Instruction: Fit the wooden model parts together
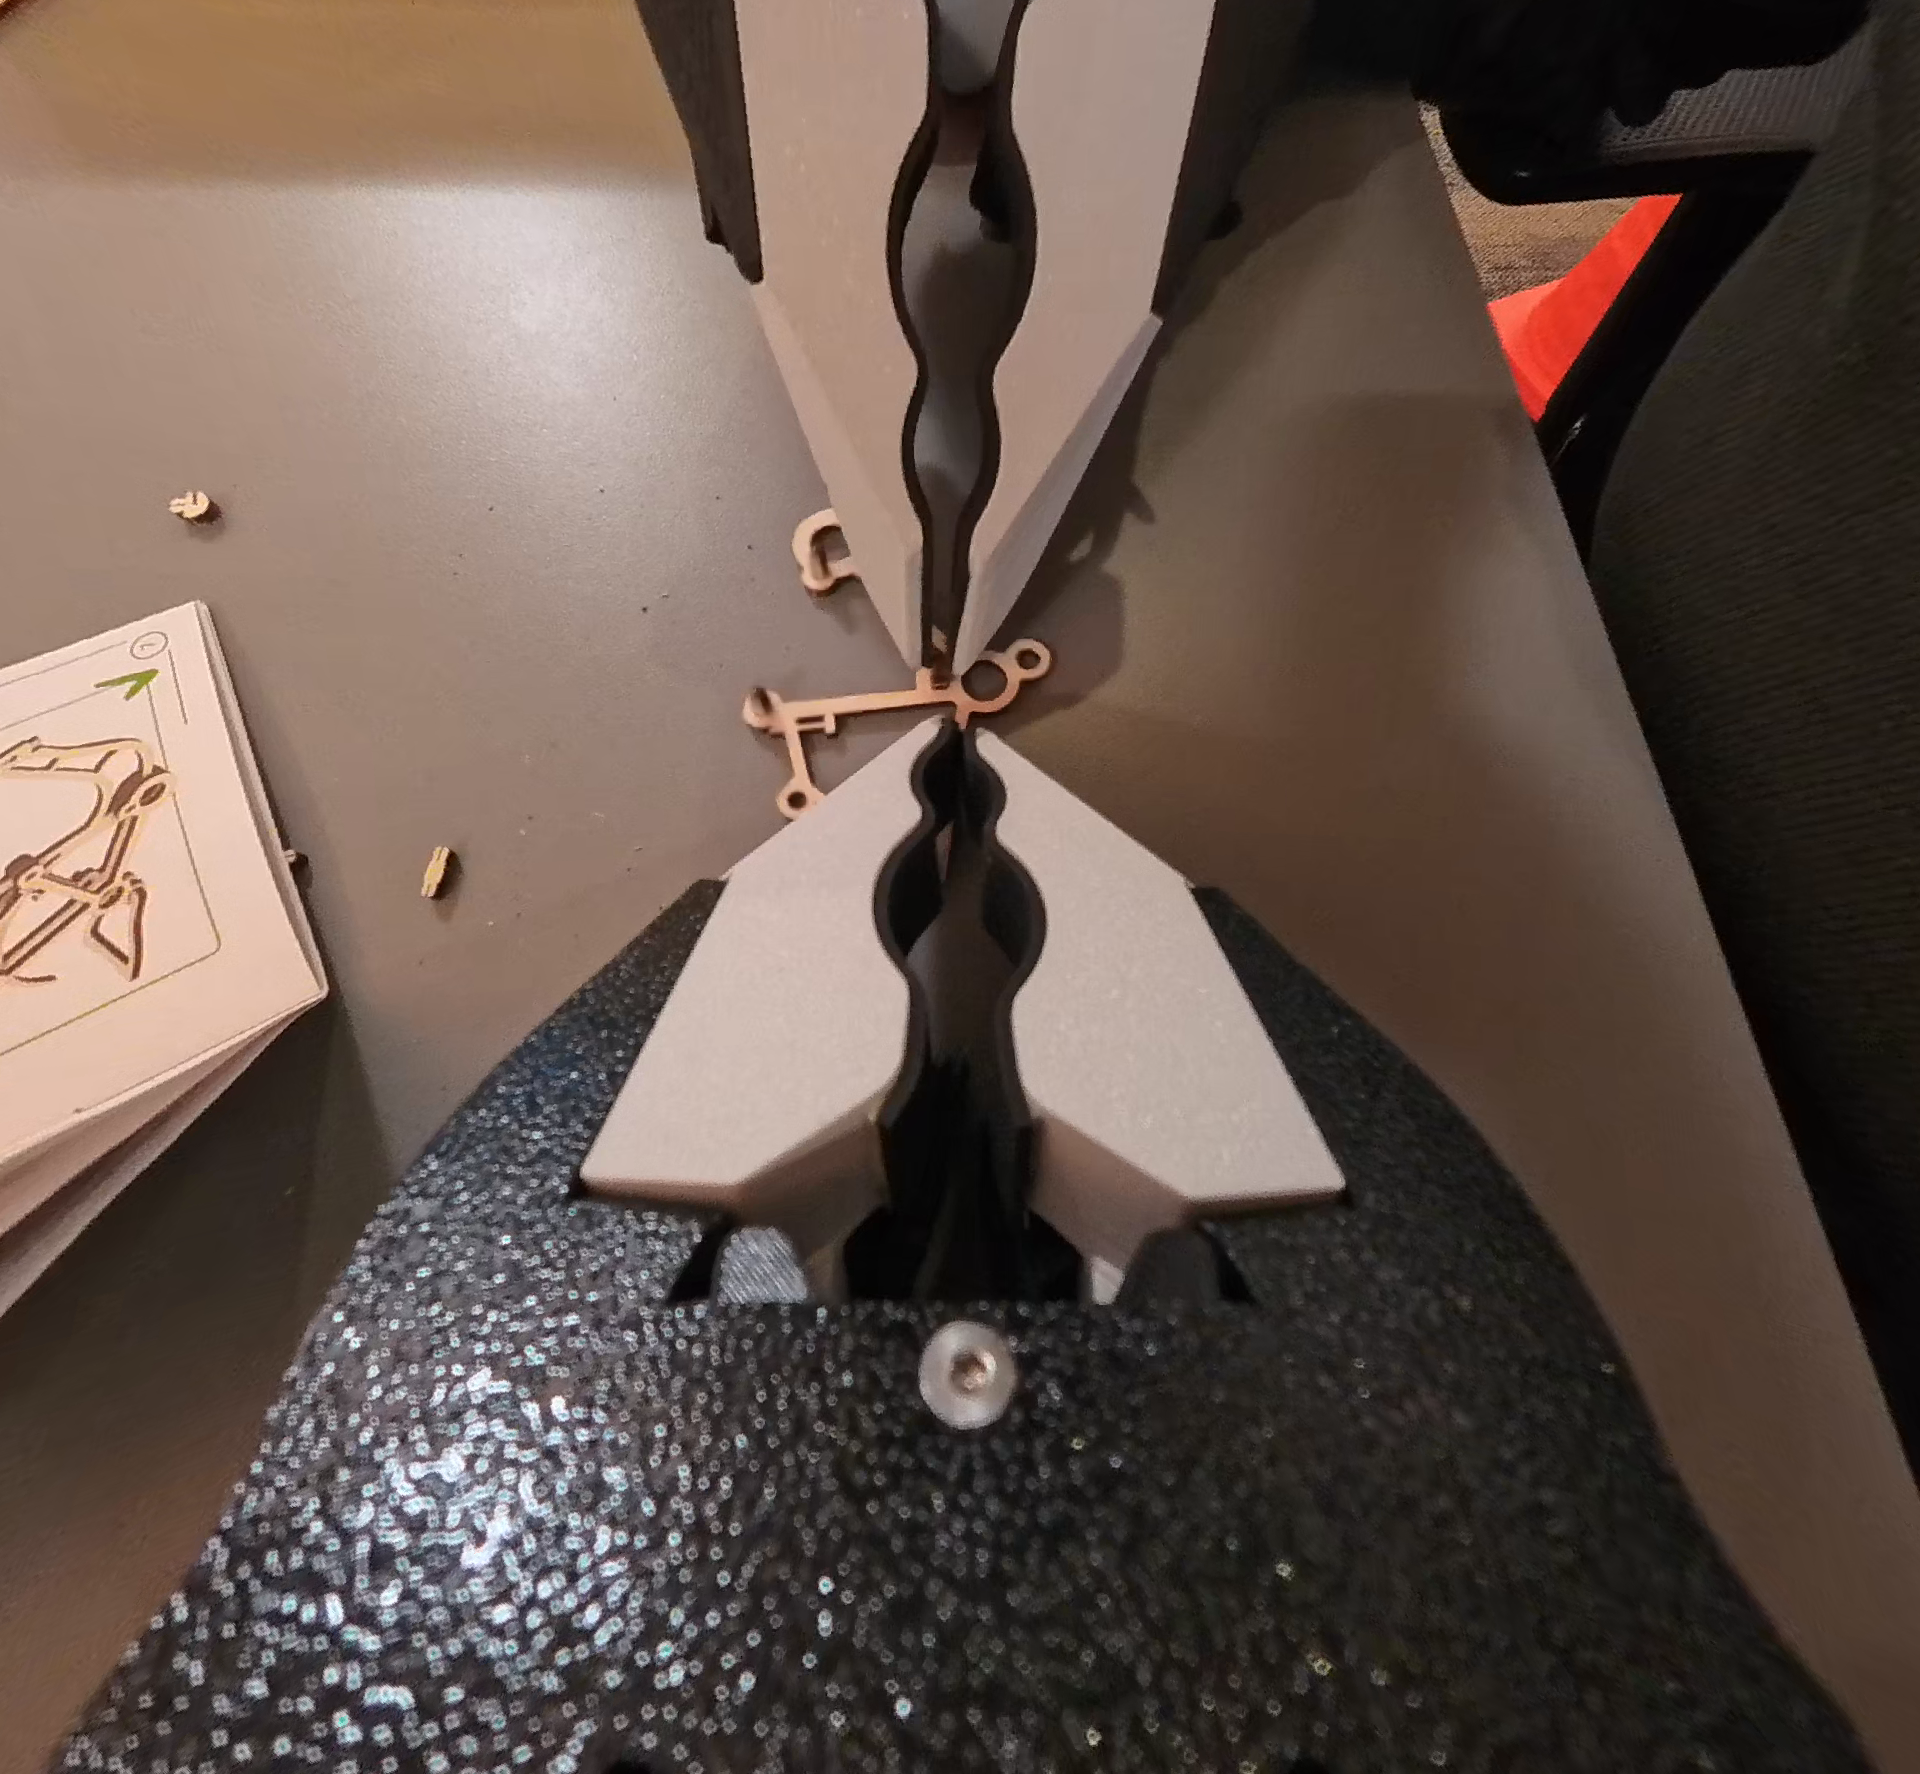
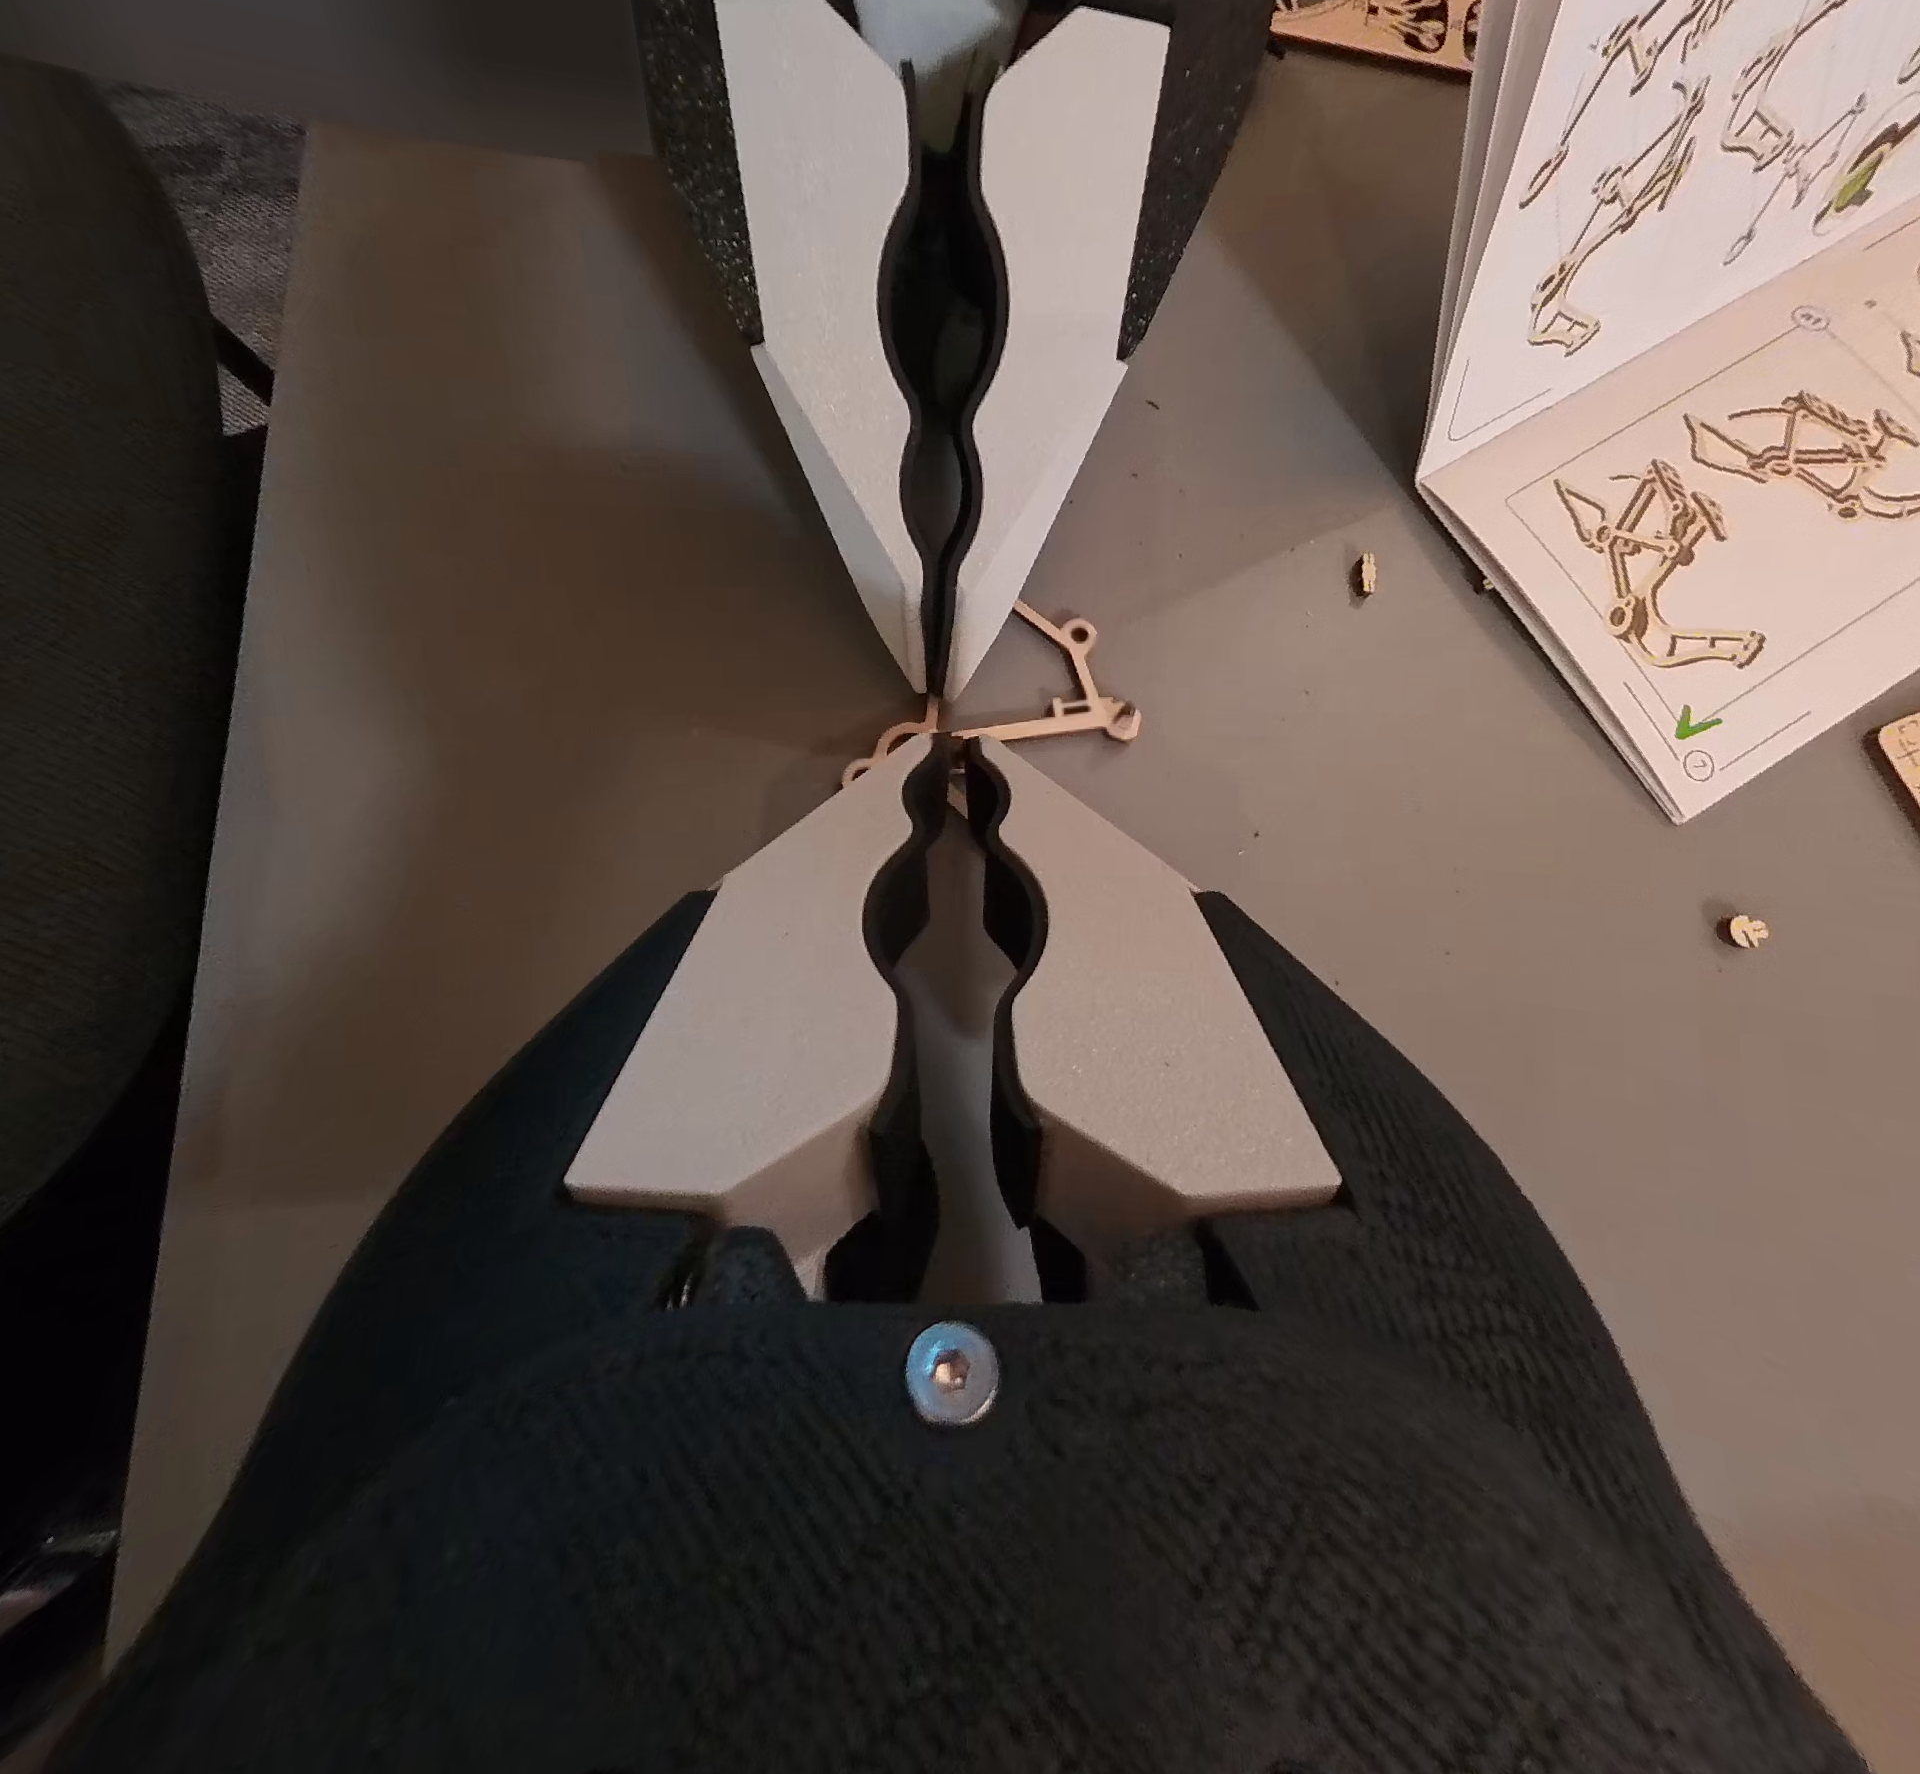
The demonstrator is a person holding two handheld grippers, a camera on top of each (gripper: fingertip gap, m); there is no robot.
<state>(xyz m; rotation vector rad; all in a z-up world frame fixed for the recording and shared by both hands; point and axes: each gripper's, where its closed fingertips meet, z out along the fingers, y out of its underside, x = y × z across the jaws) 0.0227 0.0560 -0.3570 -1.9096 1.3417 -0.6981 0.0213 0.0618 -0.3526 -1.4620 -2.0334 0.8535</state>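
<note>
One booklet (image 2: pixel 1683 436) shows drawings; its writing is too small.

A wooden frame piece (image 1: pixel 831 711) lies on the table (image 1: pixel 468 322), right of the booklet (image 1: pixel 125 872).

dim warm indoor light, soft shadows, wide-angle edge distortion, sharp centre focus

Booklet (image 2: pixel 1683 436) rightward; bare table (image 2: pixel 520 477) leftward
</note>
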